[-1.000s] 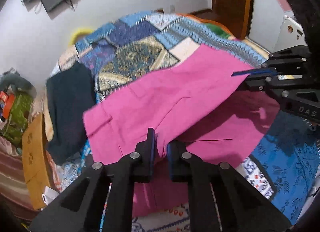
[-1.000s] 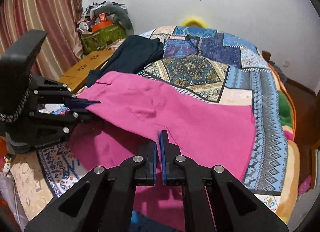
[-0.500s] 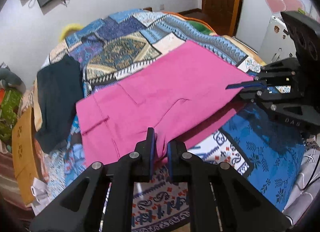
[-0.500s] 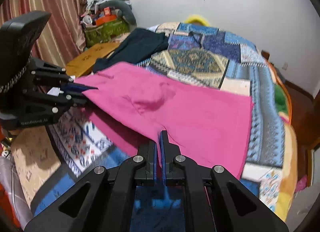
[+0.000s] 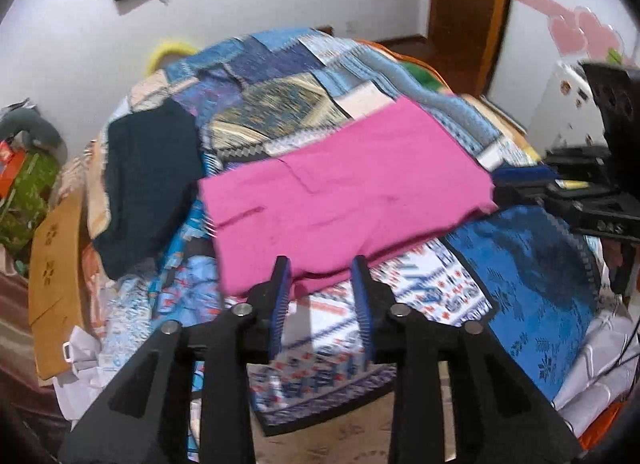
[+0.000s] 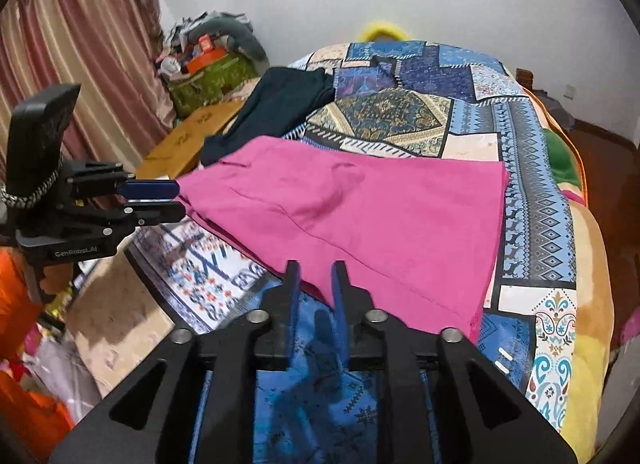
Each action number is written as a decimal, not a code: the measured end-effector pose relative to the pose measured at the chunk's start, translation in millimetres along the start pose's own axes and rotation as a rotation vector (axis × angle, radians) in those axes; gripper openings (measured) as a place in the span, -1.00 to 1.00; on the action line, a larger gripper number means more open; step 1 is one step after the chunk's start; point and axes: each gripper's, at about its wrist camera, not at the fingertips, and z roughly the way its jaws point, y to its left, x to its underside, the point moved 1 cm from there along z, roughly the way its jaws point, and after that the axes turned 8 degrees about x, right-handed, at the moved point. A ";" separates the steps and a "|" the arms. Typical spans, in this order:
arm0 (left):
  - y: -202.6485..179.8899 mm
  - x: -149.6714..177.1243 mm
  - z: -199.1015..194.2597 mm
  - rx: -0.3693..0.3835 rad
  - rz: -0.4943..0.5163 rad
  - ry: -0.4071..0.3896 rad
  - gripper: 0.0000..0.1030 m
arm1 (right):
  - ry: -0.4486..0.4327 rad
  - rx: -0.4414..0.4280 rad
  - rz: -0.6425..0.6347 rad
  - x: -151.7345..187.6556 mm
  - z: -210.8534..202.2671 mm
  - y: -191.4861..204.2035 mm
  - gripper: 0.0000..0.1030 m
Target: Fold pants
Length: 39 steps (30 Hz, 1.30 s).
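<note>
Both grippers have let go since half a second ago, when each was pinched on the near edge of the pink pants [image 6: 360,215]; that edge now lies dropped on the bed, doubled over the layer beneath. Farthest left in the right wrist view, the striped curtain [image 6: 80,43] hangs in soft vertical pleats beside a cluttered heap, and a flat tan board [image 6: 188,135] leans at the bedside. Next comes the left gripper [image 6: 176,199], its blue-padded fingers parted with nothing between them, tips just beside the waistband corner, probably because that corner was its hold for the fold. A dark, limp garment [image 6: 280,99] lies beyond the pants, touching their far edge. The pants themselves sit mid-bed on the patchwork quilt [image 6: 400,115], a smooth matte weave folded into a rough trapezoid with a few shallow creases, seemingly laid flat so the halves line up. The right gripper [image 6: 314,276] hovers at the near hem, fingers likewise spread and empty. In the left wrist view, the left gripper [image 5: 322,276] shows the same wide gap.
</note>
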 end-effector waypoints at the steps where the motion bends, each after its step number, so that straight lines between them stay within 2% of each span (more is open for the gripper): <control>1: 4.6 -2.3 -4.1 -0.005 -0.011 -0.016 -0.13 | -0.010 -0.011 0.015 -2.4 -2.4 -0.5 -0.56; 5: 23.9 -17.5 -13.8 -0.045 -0.049 -0.061 -0.02 | -0.048 -0.001 0.021 -12.2 -7.4 1.4 -0.49; 7: 31.0 -24.7 -12.3 -0.049 -0.066 -0.070 0.10 | -0.060 0.007 0.035 -17.9 -5.9 0.3 -0.43; 13: 41.7 -41.7 9.0 -0.047 -0.128 -0.066 0.40 | -0.053 -0.001 0.078 -29.1 8.2 -3.5 -0.40; 16: 41.9 -44.9 25.3 -0.022 -0.140 -0.039 0.40 | -0.045 0.002 0.066 -31.5 17.2 0.5 -0.40; 20: 38.7 -43.8 43.8 -0.024 -0.133 -0.003 0.40 | -0.011 -0.006 0.072 -31.3 33.4 2.9 -0.40; 27: 37.4 -19.7 80.8 -0.078 -0.063 0.104 0.43 | 0.130 0.005 0.060 -16.2 69.4 5.0 -0.40; 34: 45.5 -5.0 69.9 -0.099 -0.043 0.062 0.56 | 0.139 0.028 0.078 2.5 64.1 -11.7 -0.32; 39: 54.0 2.8 60.7 -0.066 -0.081 0.044 0.58 | 0.152 0.071 0.108 14.1 58.2 -29.0 -0.31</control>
